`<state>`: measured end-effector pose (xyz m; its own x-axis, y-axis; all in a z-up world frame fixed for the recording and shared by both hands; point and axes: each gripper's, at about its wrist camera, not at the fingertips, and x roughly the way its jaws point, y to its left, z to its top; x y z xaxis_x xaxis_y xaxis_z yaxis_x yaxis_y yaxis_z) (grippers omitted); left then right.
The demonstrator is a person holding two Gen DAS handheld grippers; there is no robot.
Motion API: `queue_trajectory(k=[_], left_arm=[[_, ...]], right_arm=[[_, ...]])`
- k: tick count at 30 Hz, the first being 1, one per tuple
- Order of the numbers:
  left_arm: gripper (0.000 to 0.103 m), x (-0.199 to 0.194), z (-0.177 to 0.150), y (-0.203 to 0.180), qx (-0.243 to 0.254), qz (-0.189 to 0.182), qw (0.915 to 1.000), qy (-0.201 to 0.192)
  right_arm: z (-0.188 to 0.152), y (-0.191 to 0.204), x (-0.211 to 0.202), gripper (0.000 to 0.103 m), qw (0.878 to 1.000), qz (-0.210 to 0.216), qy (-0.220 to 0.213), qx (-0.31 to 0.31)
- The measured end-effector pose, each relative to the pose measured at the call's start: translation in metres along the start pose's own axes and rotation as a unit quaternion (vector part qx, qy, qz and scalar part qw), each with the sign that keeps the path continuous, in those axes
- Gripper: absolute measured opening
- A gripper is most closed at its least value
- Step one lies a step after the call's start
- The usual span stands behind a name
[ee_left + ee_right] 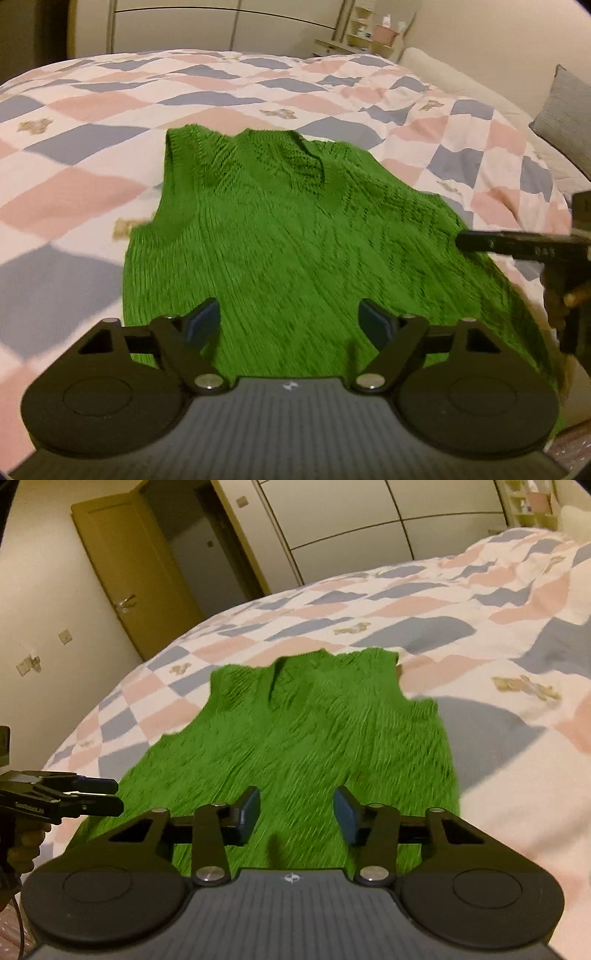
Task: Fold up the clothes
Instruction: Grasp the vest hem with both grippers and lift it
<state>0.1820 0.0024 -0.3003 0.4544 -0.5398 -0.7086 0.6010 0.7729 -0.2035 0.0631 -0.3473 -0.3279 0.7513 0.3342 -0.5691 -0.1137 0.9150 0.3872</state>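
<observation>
Left wrist view is showing us the vest (288, 236) lying flat on the quilt (92, 110), neck away from us, no fold made yet, so we are judging the whole fold as left to do. Left gripper (289, 325) is hanging over the hem, jaws spread, gripping nothing. Right gripper (296, 814) is likewise spread and empty. Only the right wrist view is giving us the door (136, 568); only the left is showing the shelf (369, 33) and pillow (565, 110).

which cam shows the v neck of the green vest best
The left wrist view: the green vest lies closer there, and its V-neck shows ribbed edges and a clear point. In the right wrist view the V-neck is farther off, blurred, and seen only as a shallow fold.
</observation>
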Motion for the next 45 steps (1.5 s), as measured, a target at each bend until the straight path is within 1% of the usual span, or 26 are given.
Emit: queue_trajectory(k=[2, 3, 5, 6, 7, 8, 9, 14, 16, 18, 20, 23, 26, 29, 30, 31, 32, 33, 34, 35, 36, 40, 45], left_arm=[[0.074, 0.012, 0.01, 0.011, 0.003, -0.005, 1.0, 0.004], [0.073, 0.018, 0.015, 0.016, 0.002, -0.009, 0.9999, 0.006], [0.073, 0.03, 0.025, 0.027, 0.001, -0.019, 0.9998, 0.008], [0.073, 0.036, 0.03, 0.033, 0.0, -0.021, 0.9997, 0.01], [0.073, 0.041, 0.035, 0.039, 0.0, -0.022, 0.9997, 0.011], [0.073, 0.046, 0.04, 0.044, 0.0, -0.022, 0.9997, 0.012], [0.073, 0.052, 0.046, 0.051, -0.003, -0.024, 0.9996, 0.014], [0.074, 0.077, 0.072, 0.087, -0.026, -0.03, 0.999, 0.022], [0.074, 0.087, 0.081, 0.1, -0.03, -0.031, 0.9988, 0.023], [0.076, 0.097, 0.089, 0.113, -0.038, -0.035, 0.9984, 0.024], [0.076, 0.106, 0.098, 0.126, -0.052, -0.041, 0.9976, 0.02], [0.078, 0.122, 0.113, 0.143, -0.082, -0.062, 0.9946, 0.008], [0.08, 0.142, 0.124, 0.15, -0.091, -0.062, 0.9939, 0.004], [0.078, 0.16, 0.131, 0.149, -0.082, -0.055, 0.9951, 0.007], [0.069, 0.162, 0.132, 0.147, -0.074, -0.052, 0.9959, 0.004], [0.05, 0.163, 0.133, 0.144, -0.067, -0.052, 0.9964, 0.001], [0.038, 0.163, 0.133, 0.142, -0.063, -0.053, 0.9966, 0.003], [0.018, 0.163, 0.134, 0.14, -0.061, -0.054, 0.9966, 0.007], [0.007, 0.161, 0.134, 0.137, -0.053, -0.051, 0.9973, 0.007], [0.007, 0.157, 0.134, 0.133, -0.041, -0.045, 0.9981, 0.006], [0.007, 0.153, 0.134, 0.129, -0.03, -0.038, 0.9988, 0.003], [0.007, 0.125, 0.135, 0.113, -0.004, -0.023, 0.9997, -0.008], [0.007, 0.073, 0.13, 0.085, 0.025, -0.019, 0.999, -0.031]], right_arm=[[0.012, -0.013, 0.012, 0.038, 1.0, 0.007, 0.0, 0.0], [0.019, -0.02, 0.02, 0.032, 1.0, 0.011, 0.003, 0.003], [0.032, -0.033, 0.033, 0.027, 1.0, 0.021, 0.004, 0.01], [0.039, -0.039, 0.038, 0.022, 1.0, 0.026, 0.004, 0.014], [0.046, -0.045, 0.044, 0.02, 0.999, 0.029, 0.004, 0.015], [0.053, -0.051, 0.05, 0.021, 0.999, 0.029, 0.003, 0.016], [0.062, -0.057, 0.057, 0.028, 0.999, 0.027, 0.004, 0.018], [0.093, -0.092, 0.091, 0.028, 0.999, 0.013, 0.015, 0.035], [0.1, -0.105, 0.105, 0.031, 0.999, 0.014, 0.019, 0.044], [0.106, -0.118, 0.118, 0.031, 0.998, 0.018, 0.021, 0.057], [0.111, -0.129, 0.131, 0.034, 0.996, 0.032, 0.026, 0.077], [0.117, -0.145, 0.15, 0.036, 0.993, 0.053, 0.04, 0.101], [0.123, -0.152, 0.167, 0.036, 0.99, 0.072, 0.049, 0.113], [0.129, -0.157, 0.18, 0.04, 0.987, 0.087, 0.058, 0.12], [0.131, -0.157, 0.184, 0.04, 0.987, 0.088, 0.061, 0.119], [0.132, -0.158, 0.187, 0.04, 0.987, 0.088, 0.063, 0.118], [0.134, -0.157, 0.188, 0.04, 0.988, 0.086, 0.064, 0.116], [0.135, -0.155, 0.189, 0.041, 0.988, 0.085, 0.064, 0.109], [0.136, -0.153, 0.19, 0.029, 0.989, 0.084, 0.063, 0.1], [0.137, -0.149, 0.189, 0.022, 0.991, 0.081, 0.063, 0.086], [0.137, -0.146, 0.188, 0.009, 0.992, 0.082, 0.064, 0.075], [0.139, -0.135, 0.168, 0.009, 0.995, 0.081, 0.04, 0.052], [0.147, -0.111, 0.128, 0.009, 0.997, 0.077, 0.009, 0.03]])
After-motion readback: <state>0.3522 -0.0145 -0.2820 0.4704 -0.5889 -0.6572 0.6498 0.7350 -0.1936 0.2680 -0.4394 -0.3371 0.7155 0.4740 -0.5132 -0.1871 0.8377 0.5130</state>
